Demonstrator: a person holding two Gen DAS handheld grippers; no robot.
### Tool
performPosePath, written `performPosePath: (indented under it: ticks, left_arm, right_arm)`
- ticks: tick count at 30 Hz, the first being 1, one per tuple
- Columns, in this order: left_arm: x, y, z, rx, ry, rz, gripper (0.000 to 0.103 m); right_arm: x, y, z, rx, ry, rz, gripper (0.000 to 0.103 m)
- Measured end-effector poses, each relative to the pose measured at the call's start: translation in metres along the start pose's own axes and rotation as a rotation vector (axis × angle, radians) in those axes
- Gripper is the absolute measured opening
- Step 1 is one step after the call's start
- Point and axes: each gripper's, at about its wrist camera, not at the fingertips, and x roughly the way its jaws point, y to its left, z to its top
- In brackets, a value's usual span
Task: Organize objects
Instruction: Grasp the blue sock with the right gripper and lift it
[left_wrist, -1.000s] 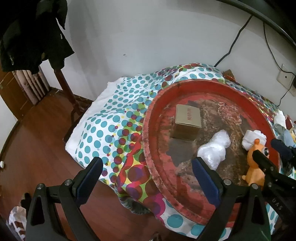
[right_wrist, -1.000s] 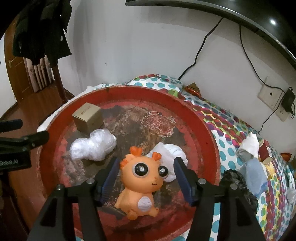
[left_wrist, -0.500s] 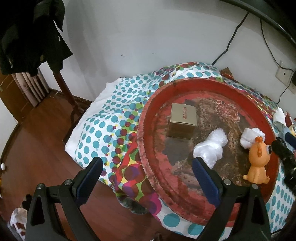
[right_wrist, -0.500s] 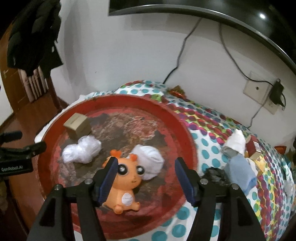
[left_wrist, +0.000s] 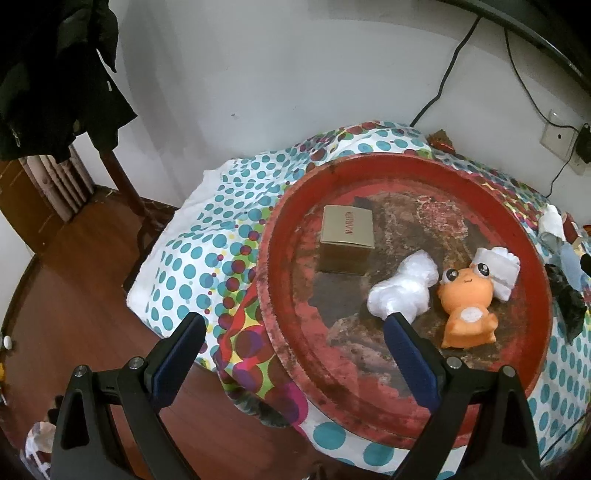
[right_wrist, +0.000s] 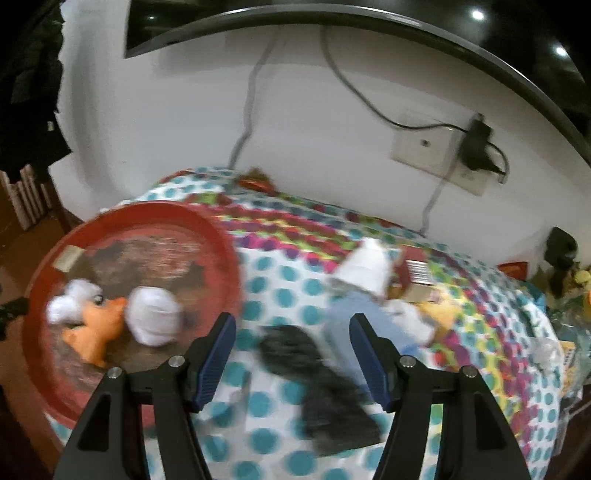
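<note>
Left wrist view: round red metal tray (left_wrist: 280, 332) on the dotted cloth holds a cardboard box (left_wrist: 346, 238), white plastic wad (left_wrist: 400, 291), orange toy creature (left_wrist: 466, 306) and white roll (left_wrist: 498, 267). Left gripper (left_wrist: 291, 354) released, empty. Right gripper (right_wrist: 290, 354) released, empty, over what seems a crumpled black item (right_wrist: 317, 384) beside the tray; several items beyond the tray remain unsorted.

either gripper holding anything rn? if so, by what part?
Nothing held. Left gripper and right gripper both stand open and empty; the orange toy sits free in the red tray.
</note>
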Motion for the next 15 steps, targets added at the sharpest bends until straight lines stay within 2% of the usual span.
performPosePath:
  ticks: [3, 8, 13, 15]
  left_arm:
    - [-0.001, -0.004, 0.0, 0.008, -0.003, 0.009, 0.097]
    - [-0.004, -0.013, 0.0, 0.025, -0.004, -0.005, 0.097]
    - [-0.005, -0.027, -0.004, 0.064, 0.003, -0.016, 0.097]
    - [-0.006, -0.033, -0.005, 0.078, 0.002, -0.024, 0.097]
  right_arm:
    - [0.008, -0.028, -0.001, -0.016, 0.006, -0.005, 0.066]
    - [0.023, -0.053, -0.006, -0.081, 0.027, -0.027, 0.066]
    - [0.04, -0.061, -0.008, -0.117, 0.043, -0.038, 0.066]
    - [0.047, -0.06, -0.007, -0.129, 0.048, -0.015, 0.066]
